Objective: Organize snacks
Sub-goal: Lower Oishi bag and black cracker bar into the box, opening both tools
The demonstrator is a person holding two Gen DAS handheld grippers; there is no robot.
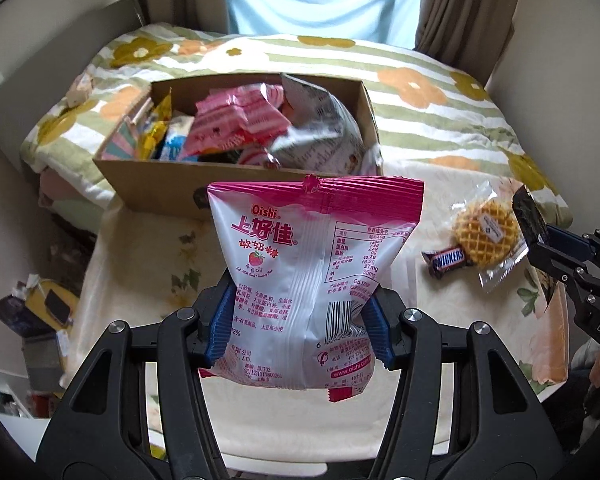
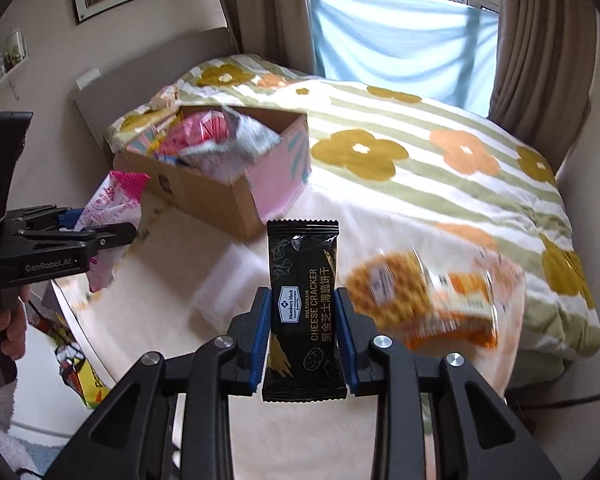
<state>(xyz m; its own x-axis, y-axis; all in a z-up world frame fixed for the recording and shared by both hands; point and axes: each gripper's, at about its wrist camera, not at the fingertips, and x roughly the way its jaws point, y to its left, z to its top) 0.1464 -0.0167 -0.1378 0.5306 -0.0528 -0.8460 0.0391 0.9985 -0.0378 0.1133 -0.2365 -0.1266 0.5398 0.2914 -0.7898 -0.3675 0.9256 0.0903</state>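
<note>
At the left the cream-covered bench (image 1: 148, 248) ends in an edge, and beyond it the floor is crowded with small things. The cardboard box (image 1: 156, 184) stands at the far part of the bench, against the flowered bed (image 1: 440, 120); it is already filled with several snack packets up to its rim.

The left gripper (image 1: 302, 320) is raised in front of the box, and its jaws are closed on one pink and white Oishi candy bag (image 1: 312, 264). The bag stands upright between the blue pads (image 1: 222, 320), and its top is near the front wall of the box.

To the right, on the bench, lie one Snickers bar (image 1: 446, 262) and one wrapped waffle (image 1: 488, 232), touching each other. The bench around them is free.

The right gripper (image 2: 302, 332) holds one black cheese cracker pack (image 2: 304, 300) upright; the jaws press its two long sides. It is above the bench, just beside the waffle and well apart from the box.
</note>
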